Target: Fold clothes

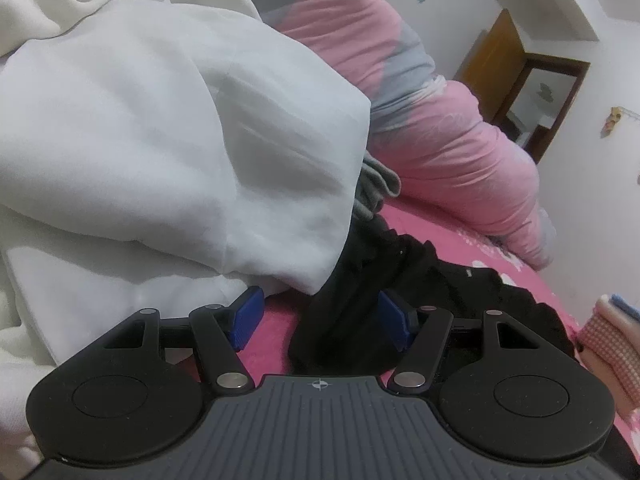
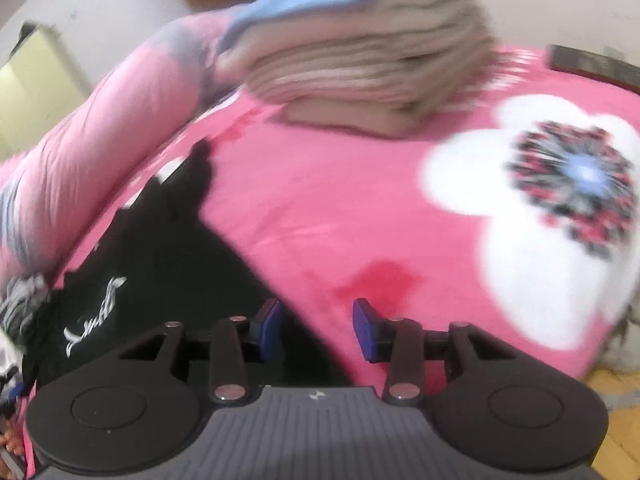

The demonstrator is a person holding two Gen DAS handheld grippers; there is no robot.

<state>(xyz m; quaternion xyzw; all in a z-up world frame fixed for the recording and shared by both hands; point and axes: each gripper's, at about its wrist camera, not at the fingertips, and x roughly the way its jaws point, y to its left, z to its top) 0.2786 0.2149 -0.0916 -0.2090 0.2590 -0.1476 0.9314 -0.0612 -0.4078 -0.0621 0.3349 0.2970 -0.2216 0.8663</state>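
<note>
A black garment (image 1: 376, 280) lies crumpled on the pink bed sheet (image 1: 460, 236), partly under a big white garment (image 1: 160, 140). My left gripper (image 1: 320, 318) is open, its blue pads (image 1: 246, 318) on either side of a fold of the black cloth without closing on it. In the right wrist view the same black garment (image 2: 160, 264), with a white script logo, spreads at the left. My right gripper (image 2: 316, 330) is open just above the bed, the black garment's edge under its left pad and pink sheet (image 2: 340, 184) under the rest.
A rolled pink and grey quilt (image 1: 432, 112) runs along the bed's far side. A stack of folded clothes (image 2: 360, 64) with a blue piece on top sits further up the bed. A grey garment (image 1: 376, 188) peeks from under the white one. Wooden floor (image 2: 616, 420) lies beyond the bed edge.
</note>
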